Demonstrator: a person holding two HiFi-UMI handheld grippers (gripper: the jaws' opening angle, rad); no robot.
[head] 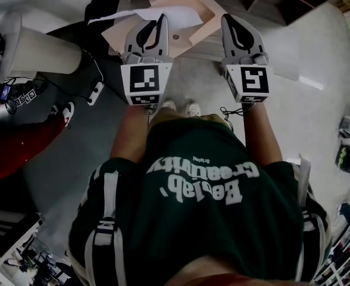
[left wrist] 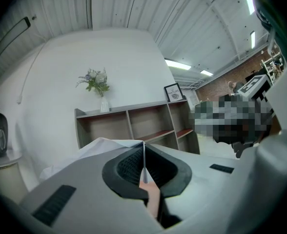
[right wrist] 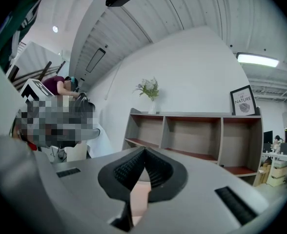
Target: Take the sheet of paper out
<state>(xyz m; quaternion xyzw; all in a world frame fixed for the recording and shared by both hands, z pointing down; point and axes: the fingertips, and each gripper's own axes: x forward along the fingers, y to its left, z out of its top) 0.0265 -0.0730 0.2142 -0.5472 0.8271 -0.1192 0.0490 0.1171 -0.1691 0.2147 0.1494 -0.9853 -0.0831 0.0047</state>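
Observation:
My left gripper [head: 162, 16] points level at a light wooden tray [head: 206, 14] on top of a shelf unit. It is shut on a white sheet of paper [head: 121, 14], which trails off to the left of the jaws. In the left gripper view the sheet's thin edge stands pinched between the black pads of my left gripper [left wrist: 143, 147], and the rest of the sheet [left wrist: 92, 146] drapes to the left. My right gripper [head: 227, 18] is level beside it, at the tray's right edge. Its jaws [right wrist: 144, 151] are shut with nothing between them.
A brown open shelf unit [right wrist: 192, 130] stands against the white wall, with a vase of flowers [right wrist: 152, 106] and a framed picture [right wrist: 243, 100] on top. On the floor at left are a white cylinder [head: 38, 52], cables and someone's red sleeve [head: 20, 148].

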